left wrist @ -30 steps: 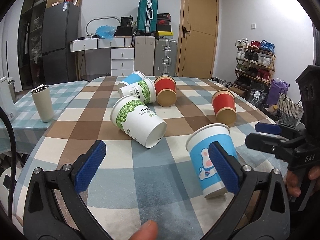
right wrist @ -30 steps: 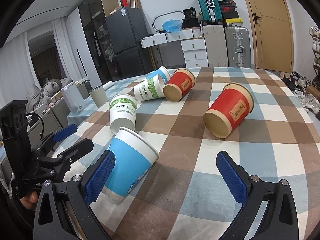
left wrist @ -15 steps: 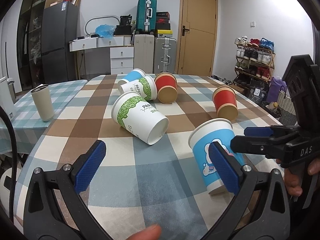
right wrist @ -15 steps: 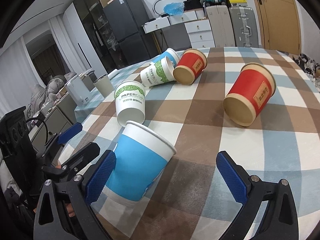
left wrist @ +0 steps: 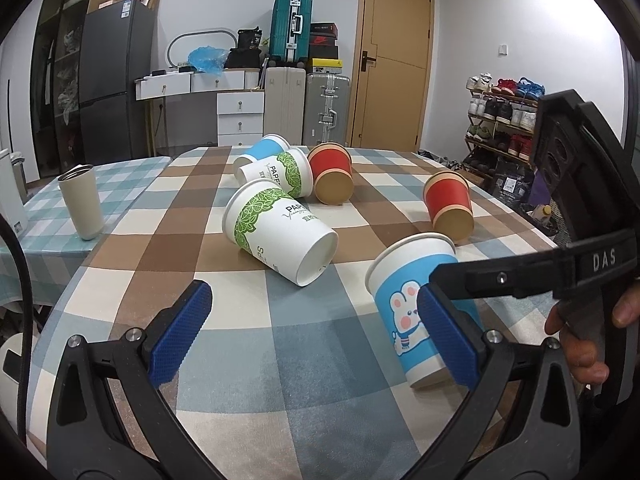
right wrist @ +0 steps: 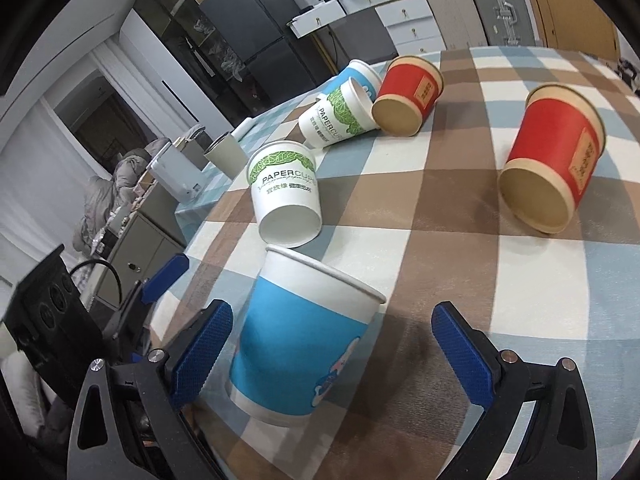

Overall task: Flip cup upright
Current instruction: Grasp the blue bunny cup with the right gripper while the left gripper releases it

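- Right wrist view: blue bunny cup [right wrist: 298, 344] sits lower centre of frame, mouth up, leaning a little; base looks down on the checked worktop [right wrist: 460, 216].
- Right gripper [right wrist: 328, 354] has jaws spread wide around the cup; left pad is just beside the cup wall, can't tell if touching, right pad well apart.
- Left wrist view: same cup [left wrist: 420, 312] at lower right; left gripper [left wrist: 316, 336] has jaws spread, nothing between them; its right pad overlaps the cup in frame, contact can't be told.
- Handling guess: thin paper, empty, very light, tips easily; wall soft, crushes under a hard squeeze; coated surface likely a bit slick.
- Best hold, I judge: mid wall or lower band, opposite sides, light pressure; the rolled rim is stiffer but pinching there could ovalise the mouth.
- Nearby, on their sides: green-leaf cup [right wrist: 286, 196], red cup [right wrist: 552, 160], further cups at upper centre. Grey tumbler [left wrist: 82, 200] upright at left.
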`<state>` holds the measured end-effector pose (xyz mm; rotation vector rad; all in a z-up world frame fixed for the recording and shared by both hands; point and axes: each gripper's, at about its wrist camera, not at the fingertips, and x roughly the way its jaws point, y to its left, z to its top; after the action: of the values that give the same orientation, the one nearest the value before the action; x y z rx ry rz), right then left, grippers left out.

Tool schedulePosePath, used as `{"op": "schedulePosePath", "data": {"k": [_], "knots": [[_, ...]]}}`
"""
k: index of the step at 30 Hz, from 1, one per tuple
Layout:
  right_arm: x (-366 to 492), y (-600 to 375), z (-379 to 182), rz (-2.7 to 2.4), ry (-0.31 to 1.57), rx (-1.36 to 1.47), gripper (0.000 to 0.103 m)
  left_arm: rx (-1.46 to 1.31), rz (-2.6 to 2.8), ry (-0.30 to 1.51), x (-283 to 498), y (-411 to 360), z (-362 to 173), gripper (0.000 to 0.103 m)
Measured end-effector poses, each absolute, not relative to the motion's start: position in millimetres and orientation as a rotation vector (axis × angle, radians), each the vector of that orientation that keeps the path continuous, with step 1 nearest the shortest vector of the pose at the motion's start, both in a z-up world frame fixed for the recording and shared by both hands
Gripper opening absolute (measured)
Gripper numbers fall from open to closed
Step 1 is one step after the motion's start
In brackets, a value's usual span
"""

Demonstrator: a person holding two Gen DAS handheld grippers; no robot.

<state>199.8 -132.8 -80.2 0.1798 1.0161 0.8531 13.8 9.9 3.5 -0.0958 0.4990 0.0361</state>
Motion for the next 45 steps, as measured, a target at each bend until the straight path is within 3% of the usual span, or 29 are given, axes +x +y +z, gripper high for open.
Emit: {"op": "schedulePosePath", "data": {"k": [3, 11, 30, 45], "knots": [[205, -129, -82, 0.867, 1.058, 0.212, 0.096, -0.098, 0.035, 0.500, 14, 10, 3, 0.102], [213, -133, -90, 0.926, 1.133, 0.324, 0.069, -0.099, 0.033, 0.501, 12, 11, 3, 0.102], [174, -122, -54, 0.691, 0.662, -0.067, 0.066, -0.106, 0.035, 0.502, 12, 12, 2, 0.102], [169, -120, -55, 0.670, 0.627, -0.113, 0.065, -0.108, 0.036, 0.501, 12, 13, 1, 0.102]]}}
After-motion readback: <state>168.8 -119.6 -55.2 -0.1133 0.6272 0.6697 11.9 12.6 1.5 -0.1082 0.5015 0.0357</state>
